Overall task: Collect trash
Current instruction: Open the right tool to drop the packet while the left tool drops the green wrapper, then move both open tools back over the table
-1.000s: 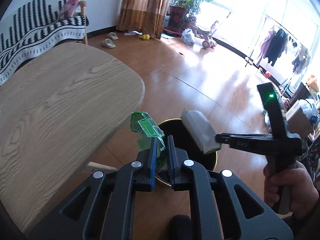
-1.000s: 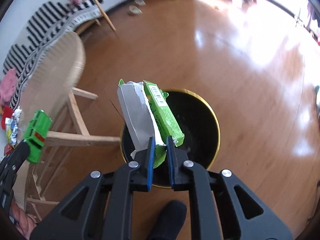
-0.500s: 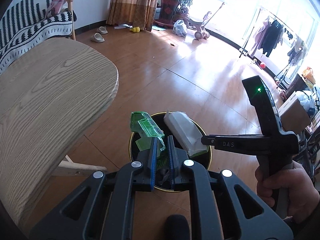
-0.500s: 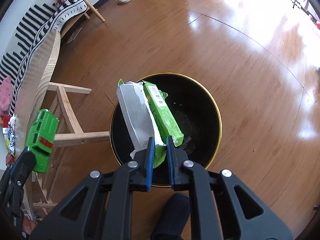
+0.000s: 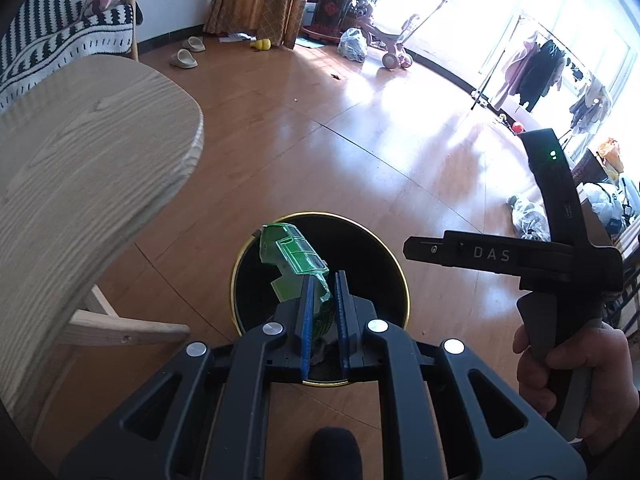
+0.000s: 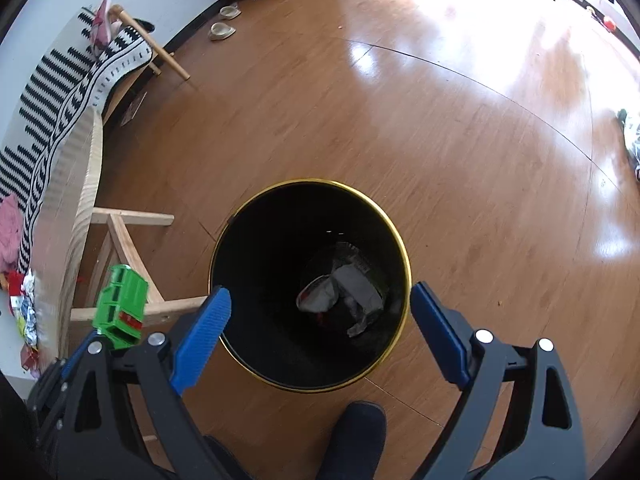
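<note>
A black bin with a gold rim (image 6: 404, 264) stands on the wooden floor, also seen in the left wrist view as the bin (image 5: 400, 280). My left gripper (image 5: 323, 276) is shut on a green wrapper (image 5: 294, 252) held above the bin's mouth; the green wrapper (image 6: 120, 306) shows at the lower left of the right wrist view. My right gripper (image 6: 320, 304) hovers over the bin, its jaws opening wide with nothing between them. A silver-lined packet (image 6: 344, 292) lies at the bottom of the bin among other scraps.
A light wooden table (image 5: 80, 184) stands left of the bin, its leg frame (image 6: 120, 240) close to the rim. A striped-cloth bench (image 6: 60, 100), slippers (image 5: 184, 58) and a clothes rack (image 5: 536, 68) stand farther off. A person's hand (image 5: 576, 364) grips the right tool. More wrappers (image 6: 24, 312) lie on the table.
My right gripper has opened and the silver and green packet has dropped from it into the bin. My left gripper has moved over the bin's mouth with the green wrapper.
</note>
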### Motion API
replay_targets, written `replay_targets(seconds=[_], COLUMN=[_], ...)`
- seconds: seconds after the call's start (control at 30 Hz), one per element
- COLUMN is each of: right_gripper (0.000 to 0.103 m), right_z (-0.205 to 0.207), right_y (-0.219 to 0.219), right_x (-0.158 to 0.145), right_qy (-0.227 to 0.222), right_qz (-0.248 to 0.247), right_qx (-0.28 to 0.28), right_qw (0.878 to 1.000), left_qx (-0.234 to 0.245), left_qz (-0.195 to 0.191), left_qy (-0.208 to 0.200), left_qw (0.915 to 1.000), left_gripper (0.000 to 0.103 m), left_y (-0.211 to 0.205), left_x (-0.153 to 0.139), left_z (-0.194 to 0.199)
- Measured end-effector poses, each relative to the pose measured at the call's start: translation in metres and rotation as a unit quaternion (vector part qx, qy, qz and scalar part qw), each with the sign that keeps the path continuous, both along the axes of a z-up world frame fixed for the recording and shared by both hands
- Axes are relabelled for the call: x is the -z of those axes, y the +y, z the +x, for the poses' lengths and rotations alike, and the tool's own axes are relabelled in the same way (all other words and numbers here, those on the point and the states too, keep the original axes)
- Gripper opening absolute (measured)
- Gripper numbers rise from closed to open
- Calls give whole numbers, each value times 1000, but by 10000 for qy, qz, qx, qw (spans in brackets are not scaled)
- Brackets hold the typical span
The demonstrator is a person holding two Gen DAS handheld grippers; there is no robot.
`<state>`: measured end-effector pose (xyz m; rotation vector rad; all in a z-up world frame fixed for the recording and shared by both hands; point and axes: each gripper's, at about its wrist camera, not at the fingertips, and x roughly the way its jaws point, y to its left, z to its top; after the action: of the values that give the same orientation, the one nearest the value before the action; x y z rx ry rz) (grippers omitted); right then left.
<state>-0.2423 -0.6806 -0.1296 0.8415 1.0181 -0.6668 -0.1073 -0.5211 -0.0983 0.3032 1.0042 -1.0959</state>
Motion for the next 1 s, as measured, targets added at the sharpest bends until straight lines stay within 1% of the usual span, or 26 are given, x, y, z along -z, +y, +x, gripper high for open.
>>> replay_targets(seconds=[0.23, 0.33, 0.37, 0.4, 0.43, 0.47, 0.5, 0.53, 0.63, 0.67, 0.73, 0.8, 0.9, 1.0], right_gripper=[88, 88, 88, 88, 88, 88, 88, 88, 88, 88, 89, 89, 90, 91], right_z=[-11, -16, -18, -19, -20, -21, -21, -21, -18, -14, -4, 10, 37, 70], right_y=[-7, -8, -9, -11, -12, -13, -13, -13, -12, -9, -1, 12, 37, 69], right_x=[-8, -10, -11, -11, -11, -11, -11, -11, -14, -16, -24, -34, -51, -67], right_qy=[-63, -111, -137, -151, -158, -154, -152, -160, -189, -196, -198, -227, -305, -427], right_qz=[-147, -161, -142, -128, -119, -121, -121, -117, -142, -176, -293, -444, -671, -821], right_qx=[206, 291, 319, 335, 347, 349, 347, 347, 301, 250, 121, -58, -376, -776], right_qw=[9997, 9994, 9993, 9992, 9992, 9992, 9992, 9992, 9993, 9993, 9993, 9987, 9966, 9927], left_qx=[145, 162, 185, 214, 198, 170, 120, 116, 38, -1, -89, -159, -302, -615], left_qz=[-95, -91, -73, -67, -84, -107, -113, -96, -110, -126, -156, -184, -232, -277], left_qy=[415, 513, 539, 541, 472, 393, 275, 239, 235, 219, 168, 99, -141, -433], left_qw=[9990, 9985, 9984, 9983, 9987, 9990, 9995, 9996, 9997, 9997, 9997, 9997, 9992, 9968], left_gripper=[10, 12, 22, 44, 54, 67, 69, 70, 78, 82, 85, 92, 93, 94], left_y=[-18, -23, -24, -24, -23, -22, -20, -19, -7, -3, 10, 23, 53, 89], left_x=[16, 20, 21, 20, 19, 16, 13, 11, 5, 2, -7, -17, -36, -56], left_z=[-4, -5, -5, -6, -7, -7, -8, -7, 0, 2, 8, 14, 24, 42])
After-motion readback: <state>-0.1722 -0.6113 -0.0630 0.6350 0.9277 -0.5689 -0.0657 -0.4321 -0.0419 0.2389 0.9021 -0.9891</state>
